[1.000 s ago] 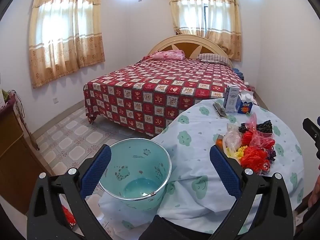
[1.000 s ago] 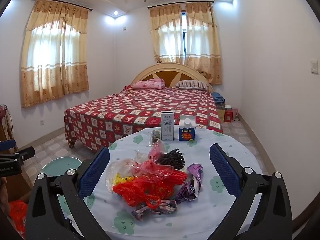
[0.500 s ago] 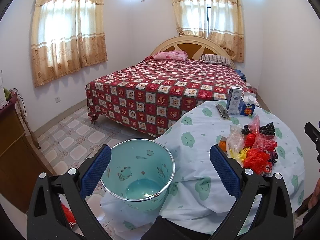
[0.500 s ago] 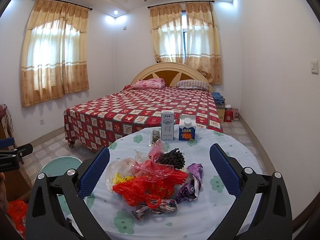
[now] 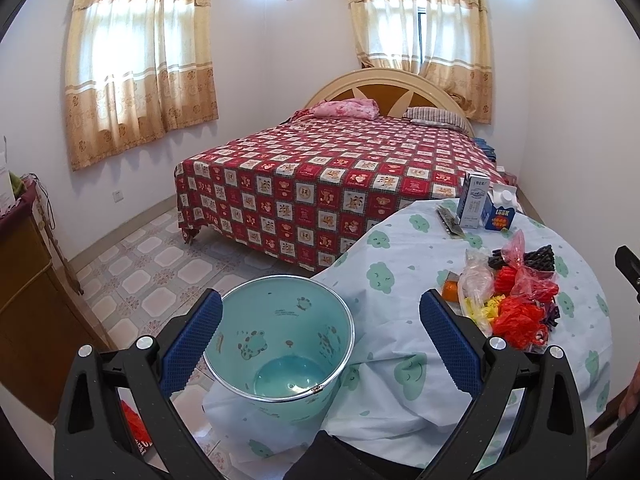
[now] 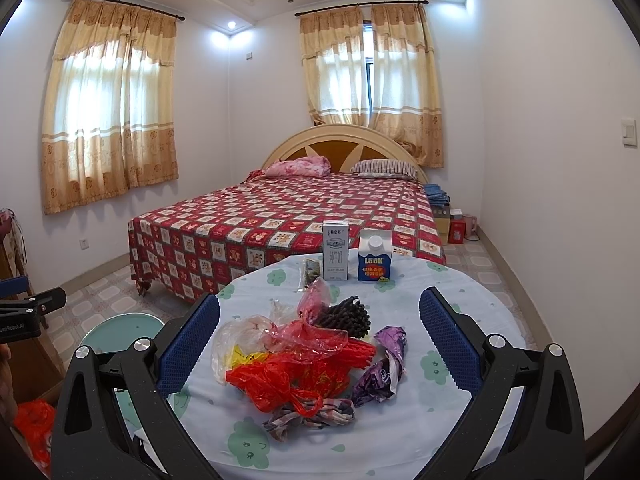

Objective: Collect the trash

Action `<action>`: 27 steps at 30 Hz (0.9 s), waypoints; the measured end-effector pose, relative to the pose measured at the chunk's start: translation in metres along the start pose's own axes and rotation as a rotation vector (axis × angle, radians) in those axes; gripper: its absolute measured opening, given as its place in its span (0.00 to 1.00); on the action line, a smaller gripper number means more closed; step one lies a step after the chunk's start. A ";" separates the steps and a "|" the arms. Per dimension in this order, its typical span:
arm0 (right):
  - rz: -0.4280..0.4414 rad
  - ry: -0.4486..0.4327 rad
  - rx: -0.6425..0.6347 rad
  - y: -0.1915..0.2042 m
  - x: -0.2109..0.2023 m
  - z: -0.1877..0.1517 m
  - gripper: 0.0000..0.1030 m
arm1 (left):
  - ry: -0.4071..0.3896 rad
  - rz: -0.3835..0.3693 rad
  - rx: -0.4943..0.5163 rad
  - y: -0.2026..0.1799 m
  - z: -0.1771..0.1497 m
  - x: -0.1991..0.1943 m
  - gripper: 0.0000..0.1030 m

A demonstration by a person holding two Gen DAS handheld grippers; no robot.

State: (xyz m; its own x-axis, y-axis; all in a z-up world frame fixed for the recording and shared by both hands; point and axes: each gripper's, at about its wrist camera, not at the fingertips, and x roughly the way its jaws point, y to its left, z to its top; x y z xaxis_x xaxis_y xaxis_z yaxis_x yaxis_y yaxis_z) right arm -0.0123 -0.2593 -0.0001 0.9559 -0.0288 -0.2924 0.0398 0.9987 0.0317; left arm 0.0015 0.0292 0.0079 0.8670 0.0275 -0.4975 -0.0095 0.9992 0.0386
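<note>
Teal plastic, the empty waste bin (image 5: 280, 344) stands on the floor against the table's (image 5: 400, 264) hanging cloth, at about 7 o'clock in the left wrist view. The left hand-held gripper (image 5: 320, 344) hangs over it with its jaws wide apart and nothing between them. The right hand-held gripper (image 6: 320, 344) is equally wide and empty, aimed at the trash heap on the table: a red plastic bag (image 6: 272, 384) nearest, a clear pink bag (image 6: 316, 332) draped above it, a purple wrapper (image 6: 384, 364) at 3 o'clock of the heap, a black bundle (image 6: 348, 316) behind. Two cartons, a white milk carton (image 6: 335, 250) and a blue LOOK carton (image 6: 374, 260), stand upright at 12 o'clock near the far edge.

Nothing looks collected yet. The sensible start, I judge, is the red bag: drop the right jaws over a bunched fold, not a loose flap, close firmly, lift clear so neighbouring film does not trail along, then carry it towards 8 o'clock over the bin. Thin plastic may slip or drag neighbours.
</note>
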 end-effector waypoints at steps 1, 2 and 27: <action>0.001 0.001 -0.001 0.000 0.000 0.000 0.95 | 0.002 0.003 0.000 -0.006 -0.002 0.005 0.94; 0.000 -0.001 -0.001 0.000 0.000 0.000 0.95 | 0.002 0.003 -0.001 -0.005 -0.002 0.005 0.94; -0.001 0.002 0.000 0.001 0.001 -0.001 0.95 | 0.002 0.003 0.002 -0.004 -0.001 0.005 0.94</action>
State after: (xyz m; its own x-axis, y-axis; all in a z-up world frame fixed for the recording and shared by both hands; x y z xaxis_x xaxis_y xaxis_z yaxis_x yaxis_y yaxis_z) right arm -0.0116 -0.2586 -0.0012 0.9552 -0.0293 -0.2945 0.0403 0.9987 0.0312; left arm 0.0052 0.0250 0.0041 0.8658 0.0310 -0.4994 -0.0117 0.9991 0.0417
